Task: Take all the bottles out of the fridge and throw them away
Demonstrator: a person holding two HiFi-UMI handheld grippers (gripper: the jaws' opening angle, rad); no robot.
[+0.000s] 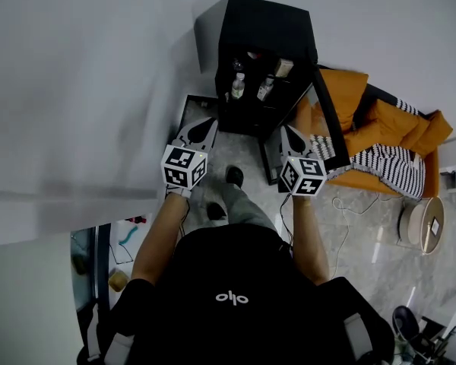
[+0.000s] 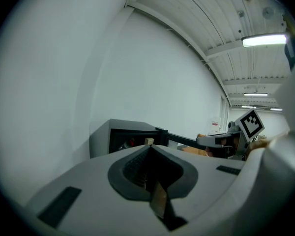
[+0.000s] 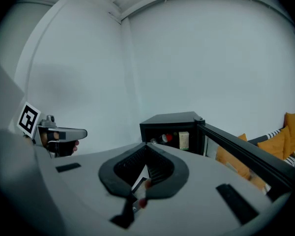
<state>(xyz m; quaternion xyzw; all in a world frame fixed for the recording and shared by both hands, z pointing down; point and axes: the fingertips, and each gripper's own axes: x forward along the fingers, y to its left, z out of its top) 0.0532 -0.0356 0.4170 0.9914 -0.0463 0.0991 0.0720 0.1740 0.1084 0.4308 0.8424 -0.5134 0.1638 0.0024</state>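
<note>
A black mini fridge [image 1: 266, 44] stands on the floor ahead with its door [image 1: 330, 120] swung open to the right. Two clear bottles [image 1: 238, 86] [image 1: 265, 88] and a small carton [image 1: 283, 68] stand inside it. My left gripper [image 1: 210, 122] and right gripper [image 1: 287, 130] are held side by side just short of the opening, both shut and empty. In the right gripper view the shut right gripper [image 3: 148, 145] points at the fridge [image 3: 172, 124], where a red-capped bottle [image 3: 165, 138] and the carton [image 3: 183, 140] show. In the left gripper view the shut left gripper [image 2: 150, 147] points at the fridge [image 2: 120, 134].
An orange cushion [image 1: 387, 124] with a striped cloth [image 1: 391, 166] lies right of the fridge door. A round white object [image 1: 423, 223] and a cable [image 1: 349, 204] are on the floor to the right. A white wall [image 1: 76, 90] runs along the left.
</note>
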